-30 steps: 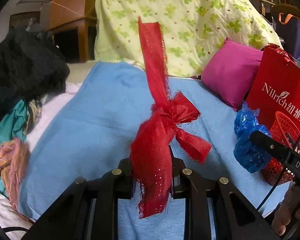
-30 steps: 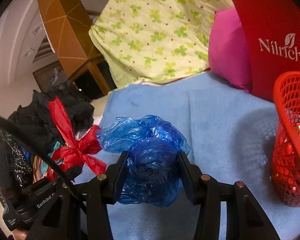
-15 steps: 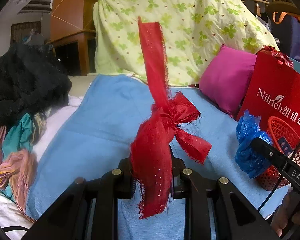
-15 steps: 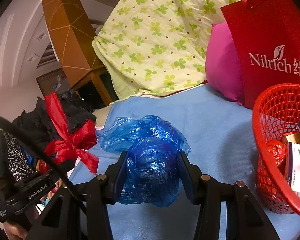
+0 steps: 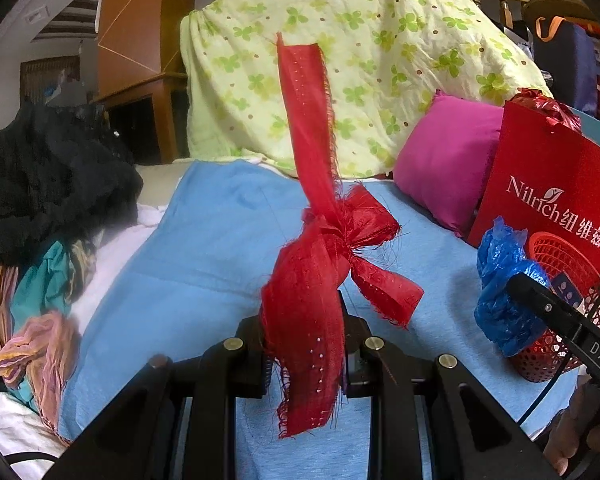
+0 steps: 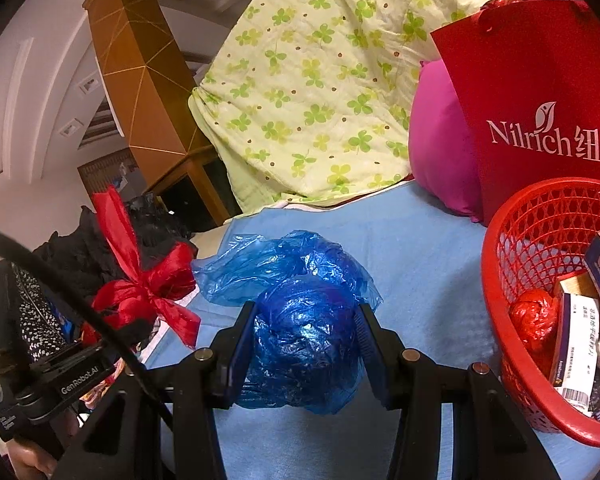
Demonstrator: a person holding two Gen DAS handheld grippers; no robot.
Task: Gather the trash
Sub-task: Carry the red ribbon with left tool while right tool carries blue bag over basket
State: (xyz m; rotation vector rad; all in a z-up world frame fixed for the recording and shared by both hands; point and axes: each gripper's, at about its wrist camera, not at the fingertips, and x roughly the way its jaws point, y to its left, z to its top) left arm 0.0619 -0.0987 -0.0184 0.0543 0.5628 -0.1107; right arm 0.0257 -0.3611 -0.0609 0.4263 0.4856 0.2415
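Bed w/ blue sheet (image 5: 204, 264) fills most of both views; green clover-print quilt (image 5: 340, 52) heaped at the far end, pink pillow (image 5: 444, 160) beside it on the right. Red Nilrich paper bag (image 6: 540, 92) stands upright behind a red mesh basket (image 6: 496, 280) on the sheet's right side; basket holds a red crumpled wad, small boxes & other bits. Dark clothes pile (image 5: 48, 172) at left edge. Right gripper (image 6: 304, 344): jaws clamped on a crumpled blue plastic bag (image 6: 300, 320), held above the sheet just left of the basket, not inside it. Left gripper (image 5: 304, 344): jaws pinched on a frayed red ribbon bow (image 5: 320, 256), 1 tail sticking straight up, another hanging below the jaws, clear of the sheet.
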